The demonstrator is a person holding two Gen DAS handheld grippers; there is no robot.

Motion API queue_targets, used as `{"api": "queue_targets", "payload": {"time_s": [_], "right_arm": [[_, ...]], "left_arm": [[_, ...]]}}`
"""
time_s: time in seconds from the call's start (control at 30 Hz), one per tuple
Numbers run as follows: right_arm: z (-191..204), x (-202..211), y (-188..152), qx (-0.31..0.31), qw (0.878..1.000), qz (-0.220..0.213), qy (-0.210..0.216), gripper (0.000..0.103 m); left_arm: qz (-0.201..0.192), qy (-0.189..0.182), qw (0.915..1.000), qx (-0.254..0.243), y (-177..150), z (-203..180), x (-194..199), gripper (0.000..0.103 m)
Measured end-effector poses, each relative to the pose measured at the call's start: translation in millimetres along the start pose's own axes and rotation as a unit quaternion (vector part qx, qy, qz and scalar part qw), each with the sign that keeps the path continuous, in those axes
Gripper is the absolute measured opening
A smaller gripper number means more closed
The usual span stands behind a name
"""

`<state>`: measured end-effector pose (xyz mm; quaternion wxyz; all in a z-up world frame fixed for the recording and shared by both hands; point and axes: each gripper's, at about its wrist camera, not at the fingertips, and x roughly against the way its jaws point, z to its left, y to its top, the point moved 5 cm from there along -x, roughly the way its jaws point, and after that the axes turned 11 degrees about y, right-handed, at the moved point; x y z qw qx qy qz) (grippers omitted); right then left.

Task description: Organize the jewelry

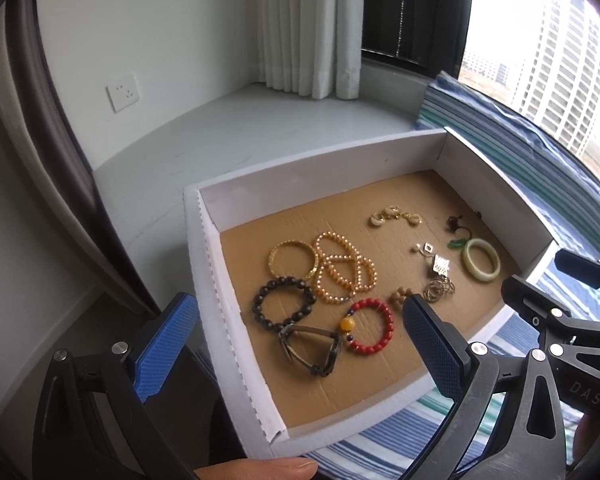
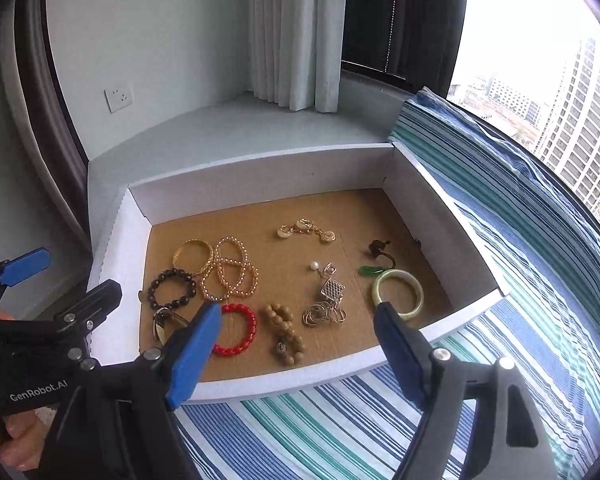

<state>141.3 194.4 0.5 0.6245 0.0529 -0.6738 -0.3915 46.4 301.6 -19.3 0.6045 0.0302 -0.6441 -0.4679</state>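
Observation:
A white shallow box with a brown cardboard floor holds jewelry. Inside lie a red bead bracelet, a dark bead bracelet, gold bead strands, a gold bangle, a pale jade bangle, a tan bead bracelet, thin rings with a silver pendant and a gold clasp piece. My left gripper is open above the box's near left. My right gripper is open above the near edge.
The box sits on a blue, green and white striped cloth on a bed. A white ledge, curtain and wall socket lie behind. A window is at right. A dark strap piece lies in the box's near corner.

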Motion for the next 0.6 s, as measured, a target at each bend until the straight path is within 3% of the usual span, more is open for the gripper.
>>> {"api": "queue_targets", "payload": {"time_s": [0.13, 0.6], "right_arm": [[0.5, 0.6, 0.0, 0.004, 1.000, 0.003, -0.005, 0.080], [-3.1, 0.1, -3.0, -0.001, 1.000, 0.006, -0.009, 0.080]], "left_arm": [[-0.004, 0.015, 0.9999, -0.005, 1.0, 0.3, -1.0, 0.102], [-0.006, 0.011, 0.9999, -0.010, -3.9, -6.5, -2.5, 0.102]]}}
